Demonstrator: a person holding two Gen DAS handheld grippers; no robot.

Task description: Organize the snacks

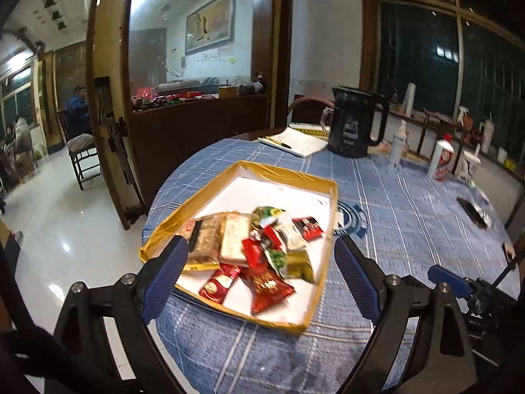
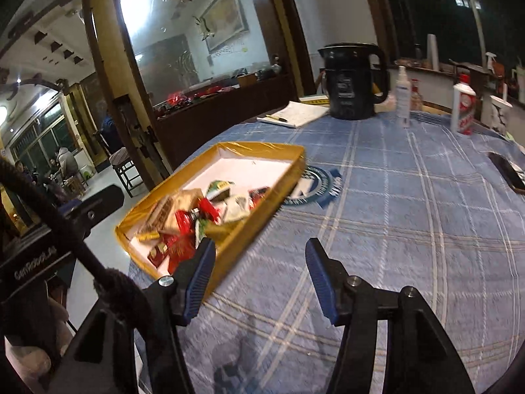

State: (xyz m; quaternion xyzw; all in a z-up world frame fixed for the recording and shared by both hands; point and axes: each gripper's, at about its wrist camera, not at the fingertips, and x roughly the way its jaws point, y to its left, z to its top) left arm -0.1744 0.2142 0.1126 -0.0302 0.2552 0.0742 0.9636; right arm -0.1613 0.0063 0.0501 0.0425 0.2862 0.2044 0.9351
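- Left gripper [image 1: 259,275], bottom centre of the left wrist view: blue pads wide apart, nothing between them. They frame the near end of the tray but touch no packet.
- Right gripper [image 2: 261,279], bottom centre of the right wrist view: pads apart, empty, over bare tablecloth [image 2: 393,229]. Its left pad sits in front of the tray's near corner; contact cannot be told.
- Gold-rimmed tray [image 1: 242,169], centre of frame, lies at the table's left edge. Snack packets [image 1: 259,249] are heaped at its near end: red sachets, two tan bars, green wrappers, overlapping. Far half of the tray is bare white.
- No snacks seen loose on the cloth; sorting looks mostly done or at a pause.
- Risk: the tray sits close to the table edge, so a nudge from either gripper could push it off.
- Risk: packets overlap, so a pinch may lift two or drag neighbours over the low rim.
- Risk: glossy wrappers may slip from the pads.
- Far, upper right: black kettle [image 1: 356,121], notepad [image 1: 295,141], bottles [image 2: 462,108]. Well apart from the tray.
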